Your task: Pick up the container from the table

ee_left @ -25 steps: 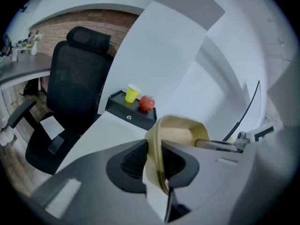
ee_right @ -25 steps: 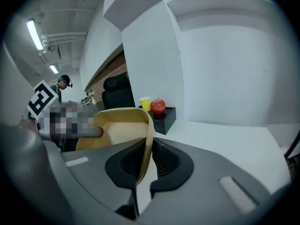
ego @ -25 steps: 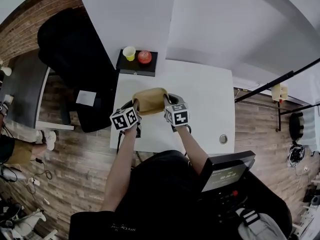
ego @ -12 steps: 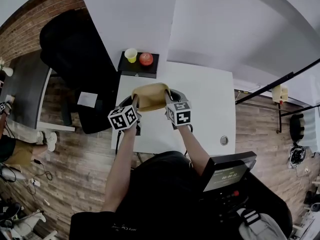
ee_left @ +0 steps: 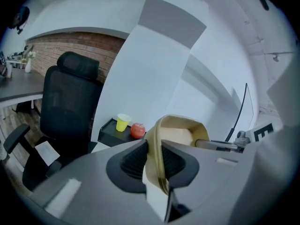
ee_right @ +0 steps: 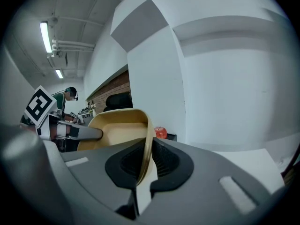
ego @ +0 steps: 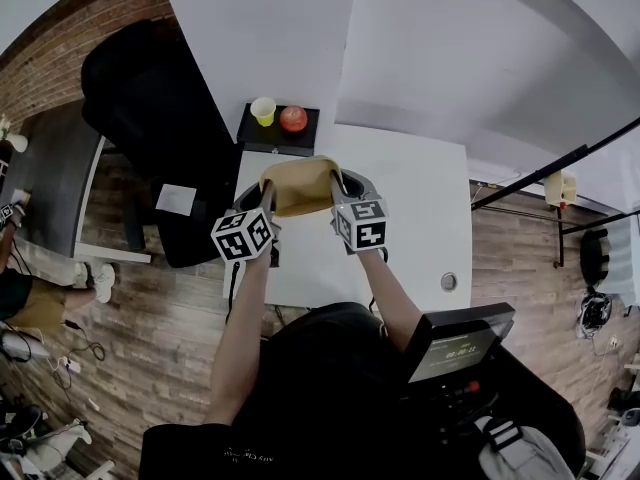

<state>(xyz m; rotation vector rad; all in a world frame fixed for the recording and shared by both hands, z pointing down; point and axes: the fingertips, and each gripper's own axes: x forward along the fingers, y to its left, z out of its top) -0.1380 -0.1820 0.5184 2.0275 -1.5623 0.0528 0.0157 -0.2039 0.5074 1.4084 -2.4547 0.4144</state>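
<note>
The container [ego: 300,185] is a shallow tan tray, held in the air above the white table [ego: 410,208] between both grippers. My left gripper [ego: 264,204] is shut on the container's left rim [ee_left: 157,153], the dark pads pressing both sides of it. On the opposite rim [ee_right: 146,153] my right gripper [ego: 337,200] is shut in the same way. In the right gripper view the container [ee_right: 119,130] shows its empty inside, with the left gripper [ee_right: 101,134] at its far edge. The left gripper view shows the container [ee_left: 180,132] with the right gripper [ee_left: 208,143] across it.
A black stand [ego: 276,128] at the table's far edge carries a yellow cup [ego: 264,111] and a red apple [ego: 293,118]. A black office chair [ego: 150,108] stands at the left on the wood floor. A small round metal fitting [ego: 447,281] sits near the table's right front.
Both grippers have risen together with the container, which sits higher above the table and nearer the camera than a second ago. The grips have not changed.
</note>
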